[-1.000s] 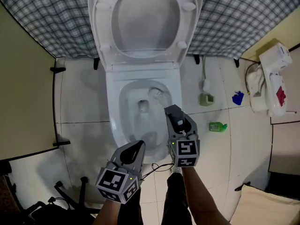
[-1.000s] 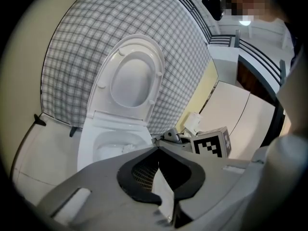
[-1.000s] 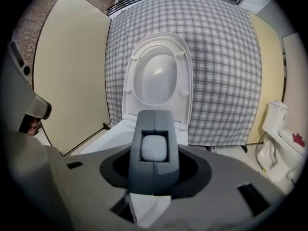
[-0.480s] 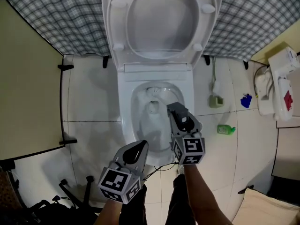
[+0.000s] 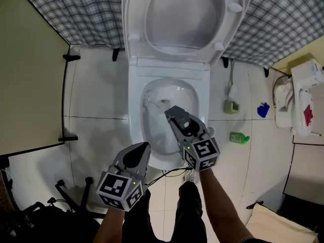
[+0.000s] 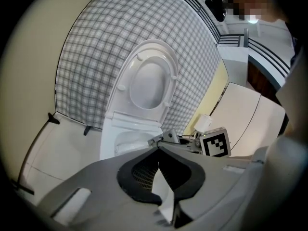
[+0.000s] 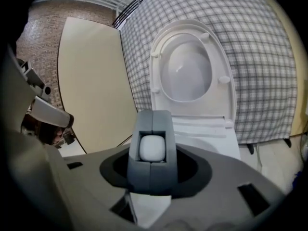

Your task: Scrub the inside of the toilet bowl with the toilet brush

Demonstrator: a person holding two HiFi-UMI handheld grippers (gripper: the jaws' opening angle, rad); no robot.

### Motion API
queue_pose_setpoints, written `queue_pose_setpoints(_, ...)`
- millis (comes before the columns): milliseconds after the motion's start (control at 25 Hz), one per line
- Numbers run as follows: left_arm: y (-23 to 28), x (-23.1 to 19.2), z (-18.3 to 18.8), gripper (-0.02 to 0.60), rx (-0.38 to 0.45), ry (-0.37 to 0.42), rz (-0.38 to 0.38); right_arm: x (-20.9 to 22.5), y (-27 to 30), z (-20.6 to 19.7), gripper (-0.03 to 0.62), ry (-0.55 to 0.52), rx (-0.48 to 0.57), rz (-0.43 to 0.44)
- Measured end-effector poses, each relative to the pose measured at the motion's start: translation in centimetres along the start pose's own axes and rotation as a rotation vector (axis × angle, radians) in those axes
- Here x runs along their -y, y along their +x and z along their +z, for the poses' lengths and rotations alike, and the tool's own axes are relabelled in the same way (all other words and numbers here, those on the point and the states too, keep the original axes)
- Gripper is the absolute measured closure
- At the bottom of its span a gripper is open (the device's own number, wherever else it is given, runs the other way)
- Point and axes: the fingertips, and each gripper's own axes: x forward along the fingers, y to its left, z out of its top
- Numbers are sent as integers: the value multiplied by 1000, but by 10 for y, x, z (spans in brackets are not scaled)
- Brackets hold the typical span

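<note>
Right claw (image 5: 173, 112) is clamped on the toilet brush. The right gripper view shows both jaws closed round the white butt of its handle (image 7: 152, 148). The claw sits over the right half of the toilet bowl (image 5: 135, 135), pointing down and toward the bowl's far left. The brush head (image 5: 149, 98) looks to be against the upper-left inner wall, but it's small and white on white, so contact isn't certain.

Left claw (image 5: 145, 148) has its jaws pressed together with nothing between them. The tips meet in the left gripper view (image 6: 158, 151). It hangs at the bowl's near rim, left of the right claw and apart from it.

Seat and lid (image 5: 187, 14) are up, leaning on the checked cloth (image 5: 288, 24) behind. A green bottle (image 5: 236, 137) lies on the floor tiles right of the bowl.
</note>
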Motion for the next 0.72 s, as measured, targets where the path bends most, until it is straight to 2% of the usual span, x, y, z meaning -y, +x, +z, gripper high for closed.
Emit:
queue_pose_setpoints(320, -4, 11, -21, 580, -26, 5, 24, -27, -32, -25, 399, -60, -76, 160)
queue_pose_setpoints(480, -2, 21, -23, 580, -26, 19, 23, -42, -52, -27, 399, -120, -113, 235)
queue_pose_setpoints(720, -6, 32, -37, 580, -25, 7, 44, -58, -97, -46, 399, -238, -194, 404)
